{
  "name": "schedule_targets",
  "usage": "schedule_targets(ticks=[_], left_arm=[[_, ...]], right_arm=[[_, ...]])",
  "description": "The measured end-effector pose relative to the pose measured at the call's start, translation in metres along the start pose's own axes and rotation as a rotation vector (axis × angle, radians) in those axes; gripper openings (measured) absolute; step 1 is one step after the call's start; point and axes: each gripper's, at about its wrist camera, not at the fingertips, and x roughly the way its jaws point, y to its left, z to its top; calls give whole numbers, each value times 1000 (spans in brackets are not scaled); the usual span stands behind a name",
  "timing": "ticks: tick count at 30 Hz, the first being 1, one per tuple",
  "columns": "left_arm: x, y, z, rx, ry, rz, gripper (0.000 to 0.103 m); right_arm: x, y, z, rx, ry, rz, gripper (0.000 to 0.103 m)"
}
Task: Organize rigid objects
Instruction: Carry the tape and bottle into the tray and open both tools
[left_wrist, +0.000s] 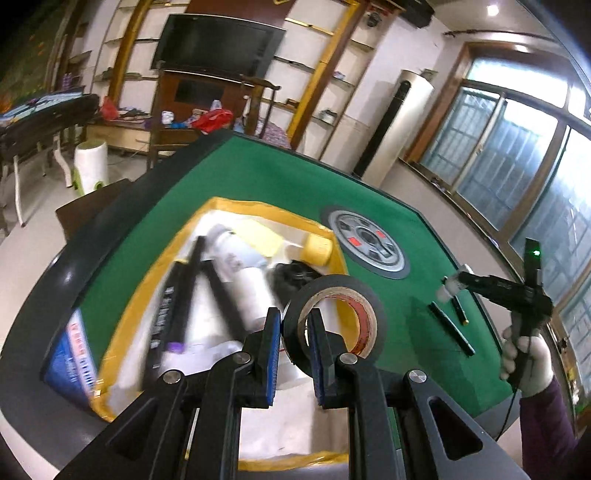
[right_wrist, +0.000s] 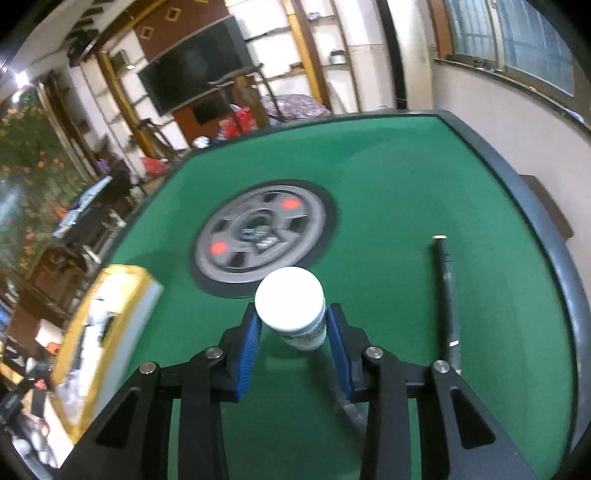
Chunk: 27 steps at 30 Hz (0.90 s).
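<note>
My left gripper (left_wrist: 293, 325) is shut on a roll of black tape (left_wrist: 334, 317), pinching its wall, and holds it over the yellow-rimmed box (left_wrist: 221, 206). The box holds a white bottle (left_wrist: 240, 273), black sticks, a yellow-capped item (left_wrist: 317, 249) and a blue packet (left_wrist: 75, 350). My right gripper (right_wrist: 291, 321) is shut on a small white-capped bottle (right_wrist: 291, 306) above the green table; it also shows in the left wrist view (left_wrist: 452, 288). Two black pens (left_wrist: 450, 328) lie on the felt under it; one shows in the right wrist view (right_wrist: 445, 288).
The green table (right_wrist: 406, 184) has a round grey hub (right_wrist: 262, 236) at its centre and a raised dark rim (right_wrist: 535, 221). The box (right_wrist: 110, 325) sits at the left in the right wrist view. Chairs, a TV cabinet and windows stand beyond the table.
</note>
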Motion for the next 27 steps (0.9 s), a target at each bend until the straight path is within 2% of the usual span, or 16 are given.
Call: schedule_targets(ticks=[4,9,12,16,17,22,27], left_arm=[[-8,21,-6,-21,-6,39,14],[-12,34,-15,-2,25,96,14],[-10,34,-22,37,41,153,14],[-1,50,-26,25,75,194,14],[2,52,-27,23,82,210,14],[19,51,-31,75,98,335,15],[21,46,-33,88,99,331,15]], right_arm=[[-8,42,-5,-25,0,109,35],[-12,103,-15,-84,51,264,35],[-9,139,-27,-114,109,358,35],[7,181,-45,-136,220,456,35],[13,193,-50,-147,250,469,35],[23,228,-50,-205,273,464,35],[50,257,-57,-294,325,351,35]])
